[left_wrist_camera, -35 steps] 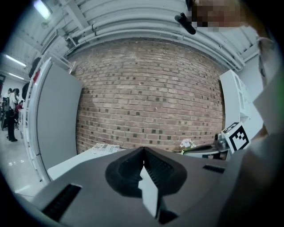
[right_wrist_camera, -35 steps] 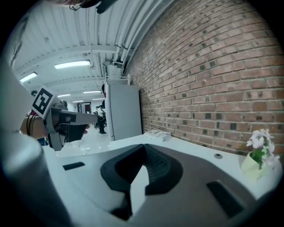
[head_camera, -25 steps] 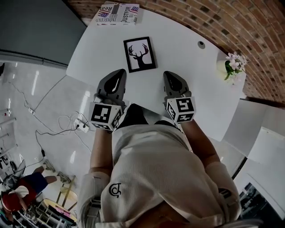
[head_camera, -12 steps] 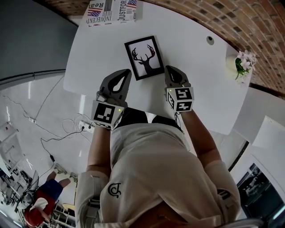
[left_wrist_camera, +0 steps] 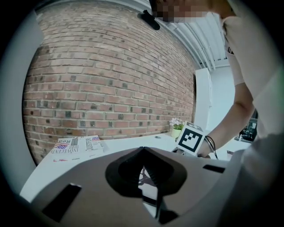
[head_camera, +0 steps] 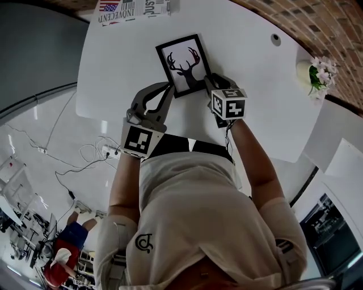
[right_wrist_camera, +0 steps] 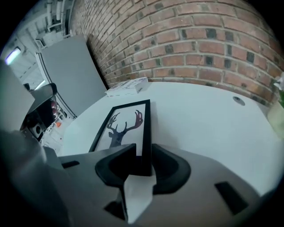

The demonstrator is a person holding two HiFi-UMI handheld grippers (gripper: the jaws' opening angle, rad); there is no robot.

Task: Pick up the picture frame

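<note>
Both grippers have come down and forward to the picture frame (head_camera: 182,63) since a second ago, and the frame now sits closer to the hands in the head view. It lies flat on the white table (head_camera: 258,85), in front of the person. The right gripper (head_camera: 211,84) is at the frame's near right corner. Its jaws have just been opening and now stand wide, one on each side of the frame's thin black right edge, so the edge is between them. I can't see the pads squeezing it. The left gripper (head_camera: 168,86) is just beside the frame's near left corner. Its jaws are closed tight with nothing in them, and a bit of the deer picture shows behind the thin gap. The frame's long side runs away from the person, and its far end leans a little to the left. The deer stands the right way up for the person, with its antlers toward the far end. Both arms reach out over the table edge. The right gripper tips down steeply onto the frame, and the left one lies flatter. A newspaper (head_camera: 136,8) lies at the far edge, well apart from the frame, and a small pot of flowers (head_camera: 317,71) stands far off to the right
</note>
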